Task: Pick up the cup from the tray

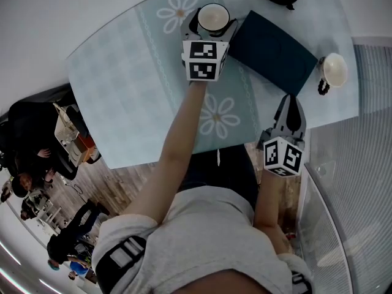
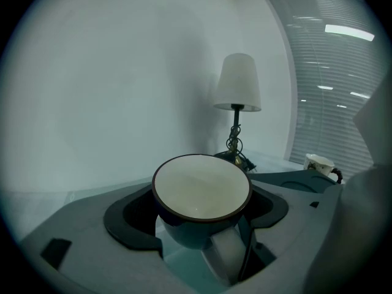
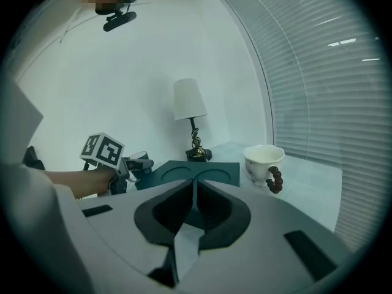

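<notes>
A dark cup (image 1: 213, 16) with a white inside sits between the jaws of my left gripper (image 1: 209, 32), which is shut on it, just left of the dark tray (image 1: 272, 51). In the left gripper view the cup (image 2: 201, 188) fills the gap between the jaws, handle toward the camera. The tray (image 3: 197, 173) holds no cup and shows two round recesses. My right gripper (image 1: 290, 101) is near the table's front edge, below the tray, and its jaws (image 3: 193, 193) are shut with nothing between them.
A white cup (image 1: 334, 70) with a dark beaded handle stands right of the tray, and shows as the white cup (image 3: 264, 163) too. A table lamp (image 3: 189, 103) stands behind the tray. A light placemat (image 1: 141, 72) with daisy prints covers the table's left. People stand at lower left.
</notes>
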### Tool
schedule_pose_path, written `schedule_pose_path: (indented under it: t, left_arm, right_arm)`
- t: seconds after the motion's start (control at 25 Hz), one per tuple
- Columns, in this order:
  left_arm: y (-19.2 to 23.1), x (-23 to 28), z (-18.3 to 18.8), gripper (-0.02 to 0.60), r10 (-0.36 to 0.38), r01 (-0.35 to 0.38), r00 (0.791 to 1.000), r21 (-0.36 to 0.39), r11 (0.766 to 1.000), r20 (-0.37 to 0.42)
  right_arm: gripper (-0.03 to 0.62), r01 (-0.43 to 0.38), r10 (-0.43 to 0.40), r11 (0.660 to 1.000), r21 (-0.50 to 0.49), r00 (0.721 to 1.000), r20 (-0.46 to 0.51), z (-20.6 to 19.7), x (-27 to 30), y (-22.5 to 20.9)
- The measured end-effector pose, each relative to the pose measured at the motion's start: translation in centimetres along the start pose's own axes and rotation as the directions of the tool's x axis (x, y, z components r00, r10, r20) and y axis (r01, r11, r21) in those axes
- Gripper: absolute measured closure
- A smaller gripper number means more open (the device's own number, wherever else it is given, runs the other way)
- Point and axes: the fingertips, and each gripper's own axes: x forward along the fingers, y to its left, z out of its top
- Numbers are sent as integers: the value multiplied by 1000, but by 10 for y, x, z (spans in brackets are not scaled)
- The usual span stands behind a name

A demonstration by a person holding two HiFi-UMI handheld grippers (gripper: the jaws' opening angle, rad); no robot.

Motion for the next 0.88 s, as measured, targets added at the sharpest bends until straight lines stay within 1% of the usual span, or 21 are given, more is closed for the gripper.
schedule_pose_path:
  t: [0.32, 0.68, 0.76, 0.88]
  left_arm:
    - [10, 11, -24, 176, 9, -9, 999, 7, 1000, -40]
    - [10, 13, -24, 175, -11, 11, 1000, -2, 1000, -27]
    - [10, 12, -23, 175, -7, 7, 1000, 8, 1000, -25]
    - [9, 5, -13, 175, 2, -2, 1000, 30, 1000, 10]
  right_arm:
    - [571, 5, -5, 1000, -1, 1000, -26, -8, 2, 5]
    - [571, 6, -5, 1000, 7, 1000, -22, -6, 6, 8]
    - [571, 6, -6, 1000, 12, 1000, -17, -5, 7, 9]
    - [571, -2, 2, 1000, 16, 1000, -1, 0, 9, 13]
